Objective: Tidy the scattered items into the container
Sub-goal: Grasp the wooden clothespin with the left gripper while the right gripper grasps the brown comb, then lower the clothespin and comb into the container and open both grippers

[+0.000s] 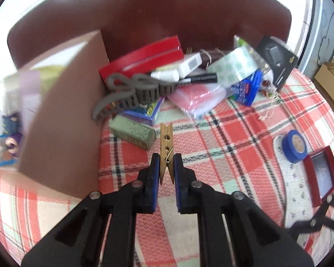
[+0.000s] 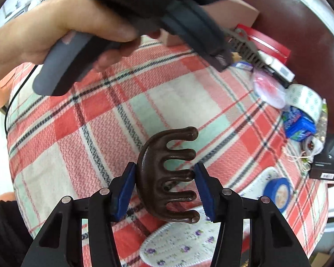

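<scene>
My left gripper [image 1: 166, 166] is shut on a wooden clothespin [image 1: 166, 142] and holds it above the plaid cloth, right of the open cardboard box [image 1: 62, 120]. My right gripper [image 2: 165, 189] is shut on a dark brown hair claw clip [image 2: 167, 175], held above the cloth. The other hand and its gripper handle [image 2: 62, 66] cross the top of the right wrist view. A grey claw clip [image 1: 131, 93], a green block [image 1: 133, 133] and a red case [image 1: 144, 57] lie by the box.
A pile of items lies at the chair back: a tape roll [image 1: 231, 66], blue packet [image 1: 247, 89], pink pouch [image 1: 198, 100], black box [image 1: 276, 60]. A blue tape roll [image 1: 294, 145], patterned insole [image 2: 184, 242] and small red box [image 1: 322, 175] lie to the right.
</scene>
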`<act>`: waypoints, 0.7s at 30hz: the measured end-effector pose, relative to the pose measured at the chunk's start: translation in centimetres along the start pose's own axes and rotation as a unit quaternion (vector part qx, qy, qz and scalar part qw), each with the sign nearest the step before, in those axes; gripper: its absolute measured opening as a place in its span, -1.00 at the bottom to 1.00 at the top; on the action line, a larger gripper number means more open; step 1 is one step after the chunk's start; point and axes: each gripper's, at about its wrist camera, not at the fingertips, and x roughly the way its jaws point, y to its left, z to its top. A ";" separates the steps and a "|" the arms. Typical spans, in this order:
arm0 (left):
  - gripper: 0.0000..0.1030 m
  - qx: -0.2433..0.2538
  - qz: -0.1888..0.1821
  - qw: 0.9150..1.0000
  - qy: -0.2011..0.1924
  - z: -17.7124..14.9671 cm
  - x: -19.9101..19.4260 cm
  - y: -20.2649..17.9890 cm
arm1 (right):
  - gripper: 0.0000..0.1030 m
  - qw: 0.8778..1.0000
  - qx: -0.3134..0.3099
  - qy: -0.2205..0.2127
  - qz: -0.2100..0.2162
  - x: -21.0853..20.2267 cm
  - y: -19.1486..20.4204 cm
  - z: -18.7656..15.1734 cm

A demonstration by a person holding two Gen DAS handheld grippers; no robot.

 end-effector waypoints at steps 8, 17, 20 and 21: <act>-0.78 0.009 0.016 0.999 -0.048 1.7 -6.2 2.1 | 0.05 0.998 0.024 -0.056 -0.033 -4.6 -1.3 4.6; -0.78 -0.014 0.078 0.993 -0.086 3.1 -12.1 8.3 | 0.05 0.993 0.014 -0.098 -0.071 -8.0 -2.9 13.6; -0.78 -0.027 0.100 0.991 -0.088 3.4 -13.2 11.0 | 0.05 0.991 0.013 -0.111 -0.072 -8.6 -2.6 16.8; -0.78 -0.033 0.106 0.990 -0.088 3.5 -13.4 11.9 | 0.05 0.991 0.013 -0.115 -0.073 -8.5 -2.6 17.5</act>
